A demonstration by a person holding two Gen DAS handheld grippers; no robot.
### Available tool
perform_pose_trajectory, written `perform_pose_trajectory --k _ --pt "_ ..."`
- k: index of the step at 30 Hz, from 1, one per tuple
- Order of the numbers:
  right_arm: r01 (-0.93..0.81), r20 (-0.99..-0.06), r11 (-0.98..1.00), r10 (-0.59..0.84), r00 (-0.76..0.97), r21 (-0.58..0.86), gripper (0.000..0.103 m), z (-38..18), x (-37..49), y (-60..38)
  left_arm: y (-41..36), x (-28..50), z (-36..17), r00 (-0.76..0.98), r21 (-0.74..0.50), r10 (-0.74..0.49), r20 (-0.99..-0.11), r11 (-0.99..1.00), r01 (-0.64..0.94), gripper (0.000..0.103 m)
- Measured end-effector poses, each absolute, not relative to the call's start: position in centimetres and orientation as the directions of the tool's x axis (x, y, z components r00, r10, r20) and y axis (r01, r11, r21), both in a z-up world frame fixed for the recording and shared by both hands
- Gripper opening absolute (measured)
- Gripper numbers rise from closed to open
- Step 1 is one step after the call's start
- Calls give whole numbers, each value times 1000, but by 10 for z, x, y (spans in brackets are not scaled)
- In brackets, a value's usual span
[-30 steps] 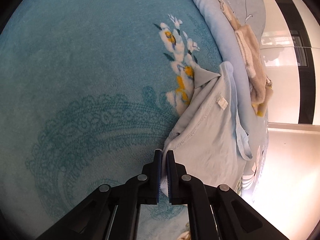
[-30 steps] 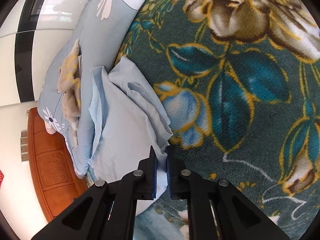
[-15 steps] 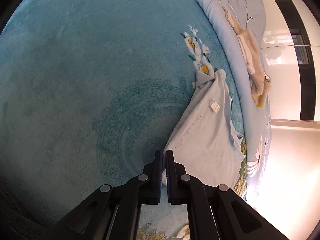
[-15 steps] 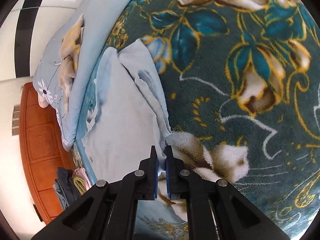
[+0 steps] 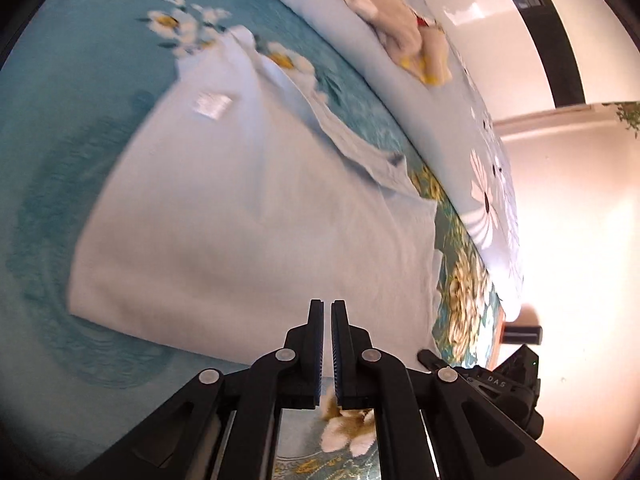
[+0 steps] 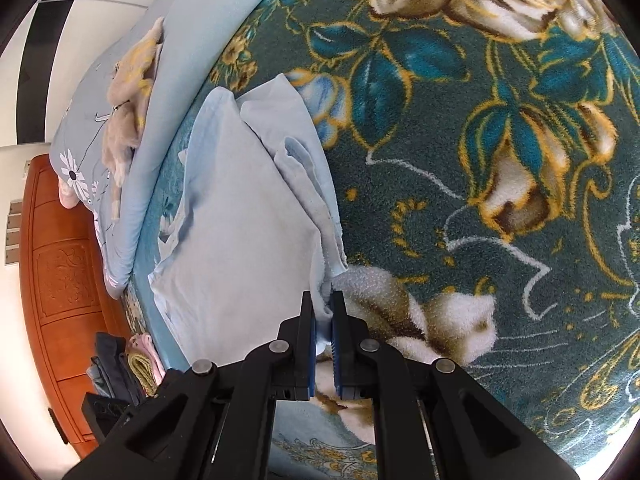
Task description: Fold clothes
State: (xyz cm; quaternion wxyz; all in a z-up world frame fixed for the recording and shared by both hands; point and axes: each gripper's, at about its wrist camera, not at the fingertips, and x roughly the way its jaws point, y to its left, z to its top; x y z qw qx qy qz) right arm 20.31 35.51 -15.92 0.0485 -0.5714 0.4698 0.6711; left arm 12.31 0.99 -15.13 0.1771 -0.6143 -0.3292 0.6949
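Pale blue garment [image 5: 248, 216] shown against a teal floral blanket [image 6: 460, 128]

The blanket is patterned in dark teal with gold-outlined blue leaves and cream-and-brown blooms, fading to plain turquoise with white-and-yellow daisies in the left wrist view. A light blue quilt [image 6: 192, 12] printed with white daisies is seen beyond, topped by beige-and-yellow clothing [image 6: 128, 92]. A reddish-brown carved wooden panel [image 6: 56, 264] is visible. Black claws carry blue pads.
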Motion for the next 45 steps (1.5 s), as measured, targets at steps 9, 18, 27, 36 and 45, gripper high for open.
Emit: perform_pose_trajectory --k 9,18,27,36,45 --pt "-576 -845 -620 -420 -331 533 6 -138 189 337 36 146 -192 0 -572 574 -819 -816 85 6" --pt "-279 -838 -825 -360 -410 491 6 -60 135 242 -84 150 -149 -371 -764 671 -642 -594 249 9" --pt "253 -888 -894 -420 -187 369 6 -89 132 49 -187 171 -147 -587 -772 507 -632 -476 421 10" --pt "275 -912 -903 -381 -151 331 7 -113 132 24 -172 164 -157 -563 -759 511 -650 -469 451 15" --pt "342 -880 -838 -471 -63 424 23 -118 134 27 -164 160 -160 -518 -733 520 -679 -514 445 23"
